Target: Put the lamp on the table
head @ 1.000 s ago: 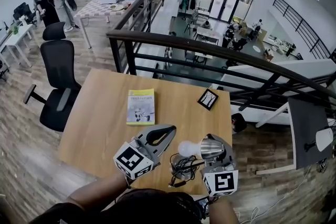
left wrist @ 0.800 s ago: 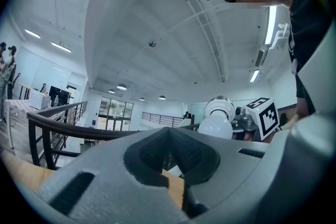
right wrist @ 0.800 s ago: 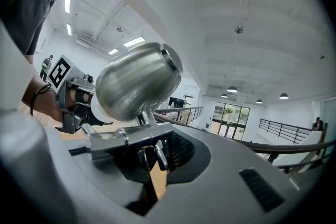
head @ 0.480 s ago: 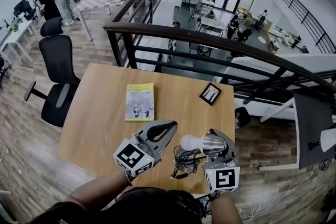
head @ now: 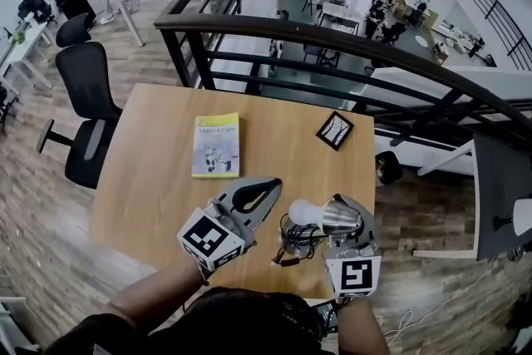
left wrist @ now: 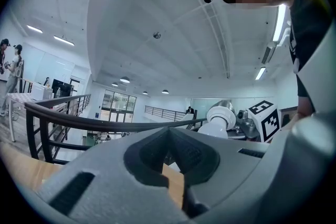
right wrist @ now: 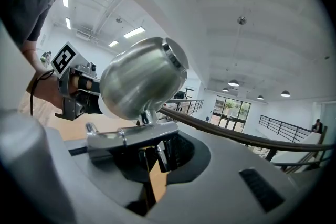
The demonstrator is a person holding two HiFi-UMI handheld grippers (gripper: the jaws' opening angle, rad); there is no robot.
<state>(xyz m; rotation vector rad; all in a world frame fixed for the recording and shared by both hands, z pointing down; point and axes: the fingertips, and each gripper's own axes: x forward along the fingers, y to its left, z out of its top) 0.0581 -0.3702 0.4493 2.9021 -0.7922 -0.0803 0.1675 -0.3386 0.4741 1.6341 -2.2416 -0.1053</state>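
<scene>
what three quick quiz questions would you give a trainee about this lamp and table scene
1. True or false: the lamp is held by the left claw.
2. Which thing lies on the table to the left of the black frame? A: a yellow book. B: a mug. C: a keyboard.
3. Fill in: the left claw's jaws are ___, with nothing between them.

Key: 1 false, the right claw is shut on the lamp's metal bracket; 2 A; 3 shut.
</scene>
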